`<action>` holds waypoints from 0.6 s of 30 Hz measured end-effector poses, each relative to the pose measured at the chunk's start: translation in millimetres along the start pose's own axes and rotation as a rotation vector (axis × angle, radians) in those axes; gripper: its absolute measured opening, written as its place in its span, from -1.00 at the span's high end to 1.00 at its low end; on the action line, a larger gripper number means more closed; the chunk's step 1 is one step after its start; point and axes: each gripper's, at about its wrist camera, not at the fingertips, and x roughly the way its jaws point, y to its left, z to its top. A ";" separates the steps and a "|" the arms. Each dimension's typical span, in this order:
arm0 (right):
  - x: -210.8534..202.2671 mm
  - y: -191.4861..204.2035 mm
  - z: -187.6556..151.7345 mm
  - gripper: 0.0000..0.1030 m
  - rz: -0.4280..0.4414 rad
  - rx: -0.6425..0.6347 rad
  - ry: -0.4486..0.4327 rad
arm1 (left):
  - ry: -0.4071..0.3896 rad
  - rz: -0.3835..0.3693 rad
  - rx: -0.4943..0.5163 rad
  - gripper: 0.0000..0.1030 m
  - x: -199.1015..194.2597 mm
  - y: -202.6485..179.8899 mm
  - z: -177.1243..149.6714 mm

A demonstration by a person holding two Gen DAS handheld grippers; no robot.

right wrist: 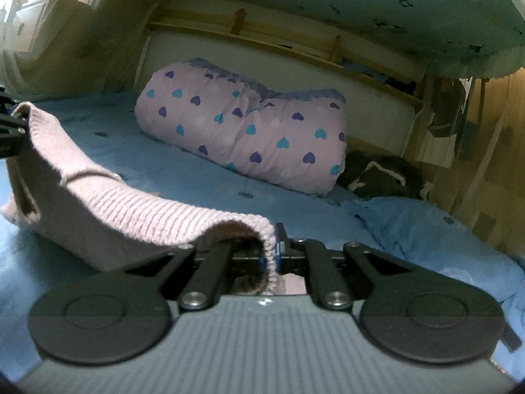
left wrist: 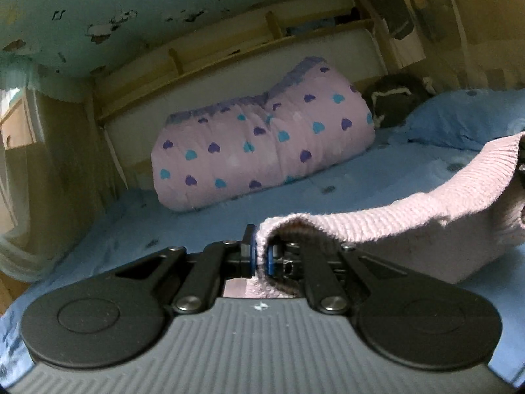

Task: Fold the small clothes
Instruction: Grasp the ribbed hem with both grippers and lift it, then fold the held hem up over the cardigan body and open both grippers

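A small pink knitted garment [left wrist: 410, 210] hangs between both grippers above a blue bedsheet [left wrist: 295, 193]. My left gripper [left wrist: 261, 256] is shut on one end of its ribbed hem, the knit pinched between the blue pads. In the right wrist view the same pink knit [right wrist: 131, 207] sags from the left edge down to my right gripper [right wrist: 271, 256], which is shut on the other end of the hem. The garment's lower part droops toward the sheet [right wrist: 197, 177]. The other gripper's black parts show at each frame's side edge.
A rolled pink quilt with blue and purple hearts [left wrist: 262, 138] lies at the back of the bed against a wooden headboard shelf [left wrist: 229, 52]. A dark bundle [right wrist: 384, 174] and a blue pillow [right wrist: 426, 229] lie to the right. A patterned canopy hangs overhead.
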 end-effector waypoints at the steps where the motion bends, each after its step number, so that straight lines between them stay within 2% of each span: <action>1: 6.6 -1.5 3.1 0.84 -0.005 -0.003 -0.002 | -0.006 0.004 0.001 0.85 7.6 0.4 3.5; 6: 40.3 -5.8 16.6 0.84 -0.017 -0.003 -0.005 | 0.004 0.021 -0.012 0.85 57.7 4.3 13.5; 10: 75.8 -3.5 23.7 0.84 -0.033 -0.017 0.000 | 0.042 0.035 -0.012 0.85 109.4 4.2 11.5; 18: 160.0 19.5 6.0 0.84 -0.035 -0.103 0.074 | 0.210 -0.004 -0.048 0.85 214.2 -6.1 -22.3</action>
